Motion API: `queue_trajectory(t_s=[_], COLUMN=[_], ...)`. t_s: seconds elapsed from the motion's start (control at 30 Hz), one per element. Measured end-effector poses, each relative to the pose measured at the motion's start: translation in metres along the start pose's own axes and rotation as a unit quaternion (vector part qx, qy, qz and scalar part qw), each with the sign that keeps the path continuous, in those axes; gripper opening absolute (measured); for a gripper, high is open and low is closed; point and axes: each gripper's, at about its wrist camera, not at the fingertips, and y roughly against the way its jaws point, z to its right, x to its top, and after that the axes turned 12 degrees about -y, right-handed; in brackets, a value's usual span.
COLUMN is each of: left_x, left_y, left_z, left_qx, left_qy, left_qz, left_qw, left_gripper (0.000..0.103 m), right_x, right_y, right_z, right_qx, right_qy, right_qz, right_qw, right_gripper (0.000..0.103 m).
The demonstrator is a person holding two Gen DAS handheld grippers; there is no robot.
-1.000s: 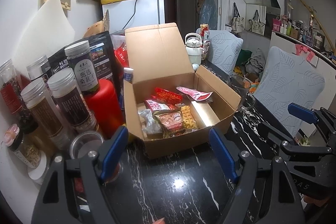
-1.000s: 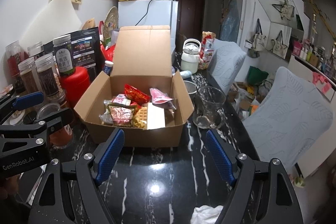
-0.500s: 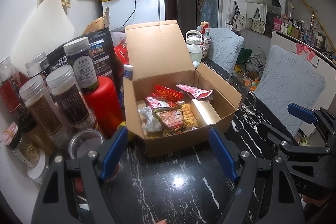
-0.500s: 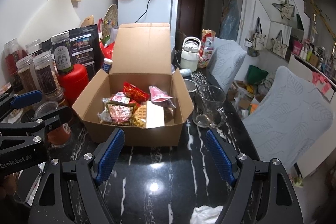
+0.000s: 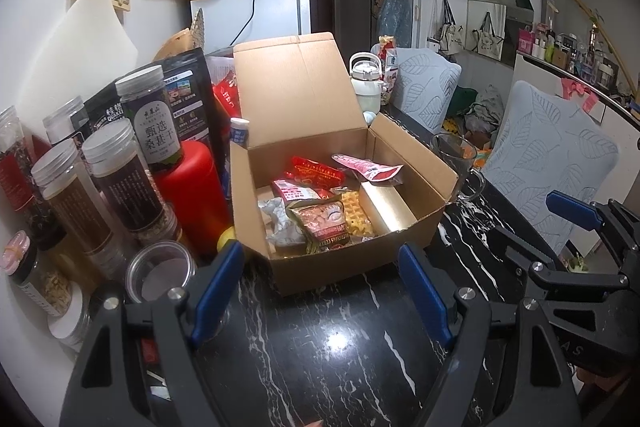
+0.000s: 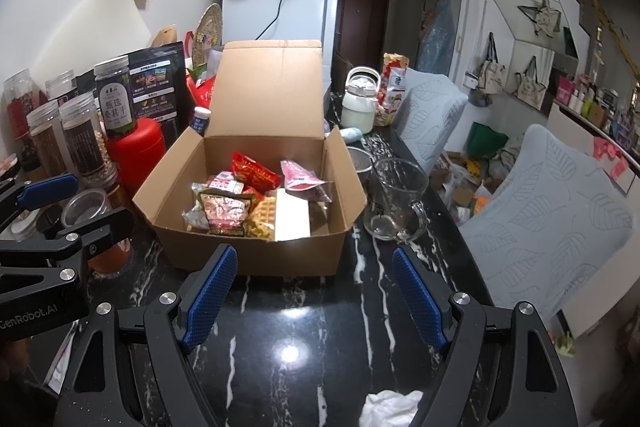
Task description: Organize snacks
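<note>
Both jaws stand wide and empty: left gripper (image 5: 320, 291) and right gripper (image 6: 316, 291) hover unmoved short of the box (image 6: 256, 251), mid-table (image 6: 288, 355). Snacks (image 6: 248, 199) lie inside, lid up. Nothing changed; sorting apparently stalled.

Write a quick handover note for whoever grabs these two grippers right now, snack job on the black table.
Left tool: open, empty, short of the cardboard box.
Right tool: open, empty, also in front of the box.
Box: lid up, on the marble table, glass mug to its right.
Done: several snack packets already lie inside.
Left: lid not closed; jars crowd the box's left side.
</note>
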Motion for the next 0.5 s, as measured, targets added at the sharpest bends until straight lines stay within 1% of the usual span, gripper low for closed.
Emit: queue_trajectory(t_s=[0.5], left_x=[-0.0002], left_y=[0.0006], left_z=[0.0007], left_qx=[-0.002], left_qy=[-0.001], left_qz=[-0.003], left_qw=[1.0000], left_gripper=[0.079], right_x=[0.0001], right_y=[-0.0011], right_z=[0.0017], right_qx=[-0.002], right_qy=[0.001], right_qz=[-0.003], right_qw=[1.000], right_gripper=[0.081])
